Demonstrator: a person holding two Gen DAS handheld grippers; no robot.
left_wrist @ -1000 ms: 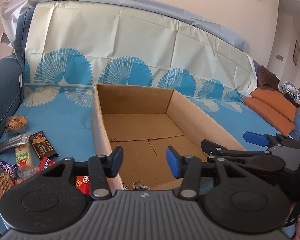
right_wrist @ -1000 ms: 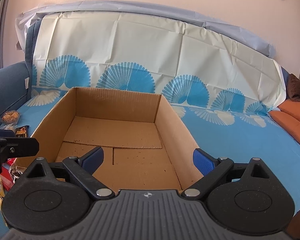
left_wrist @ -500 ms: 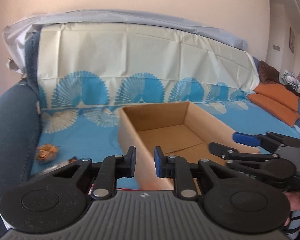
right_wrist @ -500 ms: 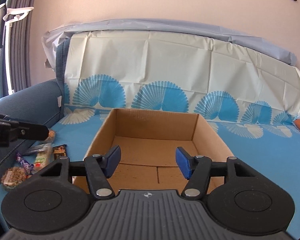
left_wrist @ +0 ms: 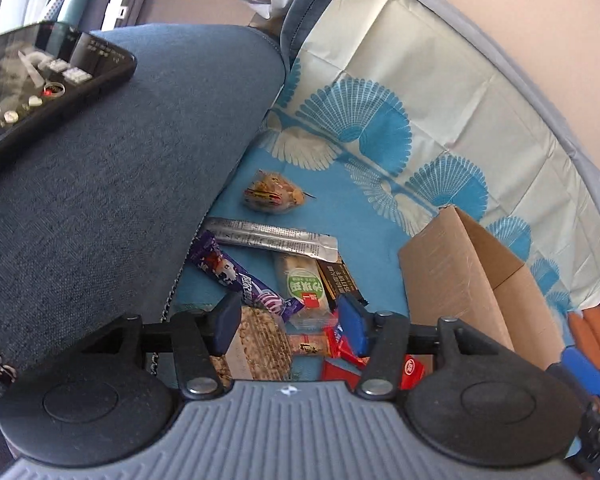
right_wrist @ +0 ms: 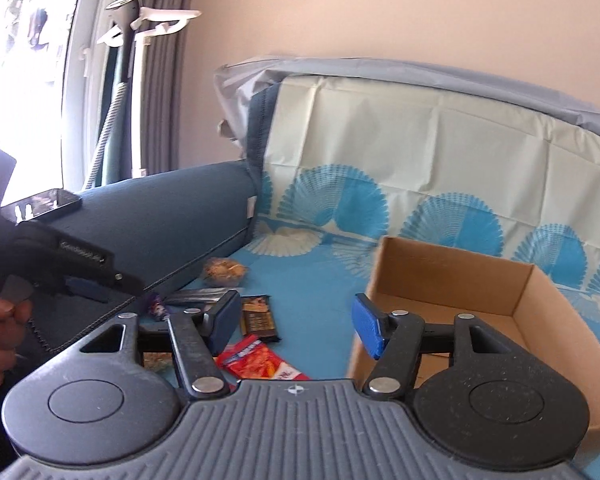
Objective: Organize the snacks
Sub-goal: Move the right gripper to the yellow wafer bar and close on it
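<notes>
Snacks lie on the blue sofa cover beside the armrest: a clear bag of biscuits (left_wrist: 272,193), a silver stick pack (left_wrist: 274,236), a purple bar (left_wrist: 240,278), a green-label cake (left_wrist: 302,290), a brown chocolate bar (left_wrist: 340,278), an oat bar (left_wrist: 260,342) and red packets (left_wrist: 342,354). The open cardboard box (left_wrist: 440,276) stands to their right, empty (right_wrist: 460,280). My left gripper (left_wrist: 290,326) is open, hovering over the oat bar and red packets. My right gripper (right_wrist: 294,322) is open and empty above a red packet (right_wrist: 260,362) and the chocolate bar (right_wrist: 258,318).
A dark blue armrest (left_wrist: 120,180) rises left of the snacks with a black phone (left_wrist: 40,76) on top. The left gripper body (right_wrist: 68,264) and a hand show at left in the right wrist view. The patterned cover (right_wrist: 420,152) drapes the sofa back.
Both grippers swung left, from facing the box to over the snack pile. The left jaws opened wide from nearly closed; the right jaws opened a little wider.
</notes>
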